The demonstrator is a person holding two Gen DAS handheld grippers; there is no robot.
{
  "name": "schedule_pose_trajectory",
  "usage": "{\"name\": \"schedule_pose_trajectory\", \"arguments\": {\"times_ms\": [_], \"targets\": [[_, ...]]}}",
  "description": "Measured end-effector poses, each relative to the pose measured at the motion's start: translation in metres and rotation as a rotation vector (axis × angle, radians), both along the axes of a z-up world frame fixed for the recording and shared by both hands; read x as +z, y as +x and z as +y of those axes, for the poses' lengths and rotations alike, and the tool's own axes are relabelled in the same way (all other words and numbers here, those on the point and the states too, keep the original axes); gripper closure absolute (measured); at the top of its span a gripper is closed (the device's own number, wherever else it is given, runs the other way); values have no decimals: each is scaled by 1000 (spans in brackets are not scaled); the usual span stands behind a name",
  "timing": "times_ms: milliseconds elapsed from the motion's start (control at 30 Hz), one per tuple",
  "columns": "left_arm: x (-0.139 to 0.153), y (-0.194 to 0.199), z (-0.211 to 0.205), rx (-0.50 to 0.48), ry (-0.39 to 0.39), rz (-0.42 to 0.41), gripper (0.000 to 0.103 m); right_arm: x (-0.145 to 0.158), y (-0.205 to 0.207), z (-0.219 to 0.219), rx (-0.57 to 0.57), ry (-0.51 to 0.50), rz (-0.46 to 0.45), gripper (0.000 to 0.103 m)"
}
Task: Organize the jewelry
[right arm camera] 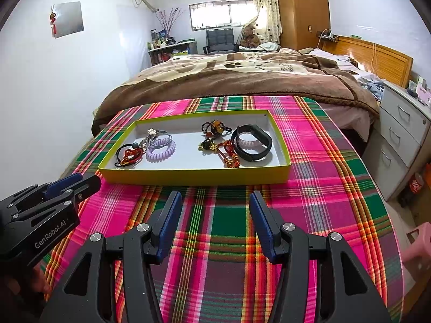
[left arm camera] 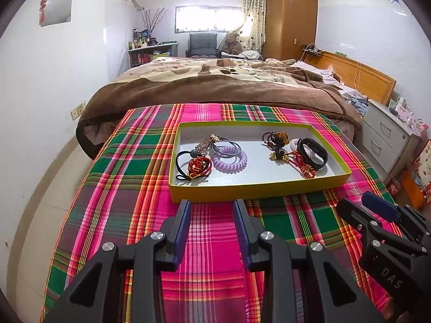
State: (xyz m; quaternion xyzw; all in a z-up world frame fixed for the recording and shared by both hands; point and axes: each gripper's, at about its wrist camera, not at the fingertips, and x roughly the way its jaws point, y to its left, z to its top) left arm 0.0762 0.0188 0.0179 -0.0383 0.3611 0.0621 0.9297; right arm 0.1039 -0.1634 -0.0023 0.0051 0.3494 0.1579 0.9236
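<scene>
A shallow yellow-green box (left arm camera: 242,189) (right arm camera: 194,176) with a white floor lies on the plaid cloth. On its left lie a purple coil hair tie (left arm camera: 230,159) (right arm camera: 160,151), grey hair ties, a black hair tie with a red knot (left arm camera: 196,167) (right arm camera: 129,156) and a beaded clip. On its right lie a black wristband (left arm camera: 313,153) (right arm camera: 252,142), a red knotted charm (left arm camera: 303,165) (right arm camera: 230,156) and dark beaded bracelets (left arm camera: 274,138) (right arm camera: 214,129). My left gripper (left arm camera: 212,207) (right arm camera: 80,183) is open and empty, just short of the box's near wall. My right gripper (right arm camera: 214,202) (left arm camera: 361,204) is open and empty, in front of the box.
The plaid cloth (left arm camera: 129,188) covers a table whose edges fall off left and right. A bed with a brown blanket (left arm camera: 215,83) lies behind it. A white drawer unit (right arm camera: 401,134) stands at the right, a pink stool (right arm camera: 417,245) low right.
</scene>
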Motion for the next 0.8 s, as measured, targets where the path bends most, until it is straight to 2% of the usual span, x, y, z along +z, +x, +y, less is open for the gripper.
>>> {"name": "schedule_pose_trajectory", "arguments": {"times_ms": [800], "targets": [[-3,-1,5,19,-7,7,71,0,-2,-1,3,-5,2,50]]}}
